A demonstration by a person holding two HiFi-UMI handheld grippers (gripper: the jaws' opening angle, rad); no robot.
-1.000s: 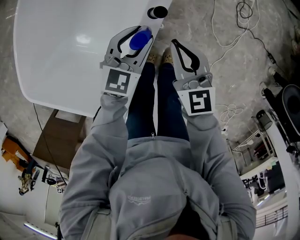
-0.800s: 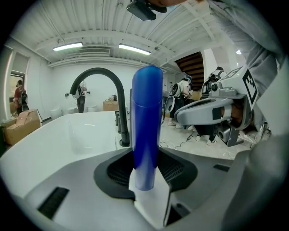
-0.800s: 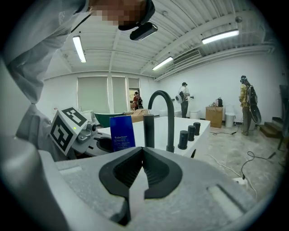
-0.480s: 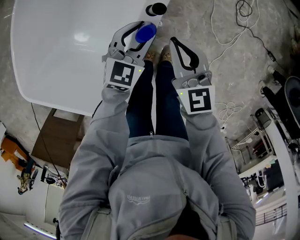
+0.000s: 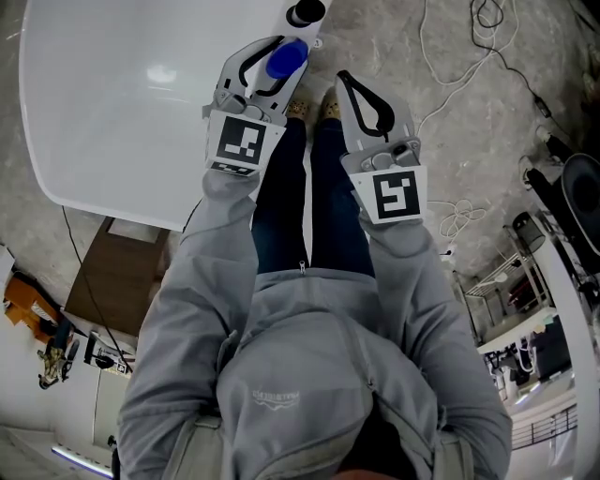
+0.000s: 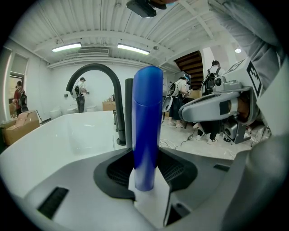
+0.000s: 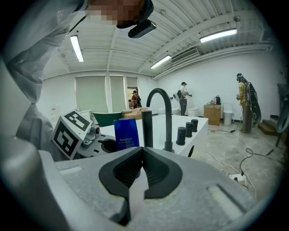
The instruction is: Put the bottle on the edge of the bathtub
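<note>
A tall blue bottle (image 5: 286,58) (image 6: 147,126) stands upright between the jaws of my left gripper (image 5: 270,54) (image 6: 146,175), which is shut on its lower part. It hangs over the right rim of the white bathtub (image 5: 131,122) (image 6: 67,131), close to the black arched faucet (image 5: 306,13) (image 6: 97,74). My right gripper (image 5: 347,86) (image 7: 142,155) is beside it over the floor, jaws shut and empty. The right gripper view shows the bottle (image 7: 126,134) and the left gripper's marker cube (image 7: 72,131) in front of the faucet (image 7: 160,97).
Black knobs (image 7: 185,133) stand on the tub rim beside the faucet. White cables (image 5: 469,56) trail over the stone floor at the right. My legs and feet (image 5: 314,112) are right against the tub. A cardboard box (image 5: 117,272) lies below the tub's near end.
My left gripper has carried the bottle forward along the tub's rim toward the faucet. The right gripper has shifted forward a little and stays shut.
</note>
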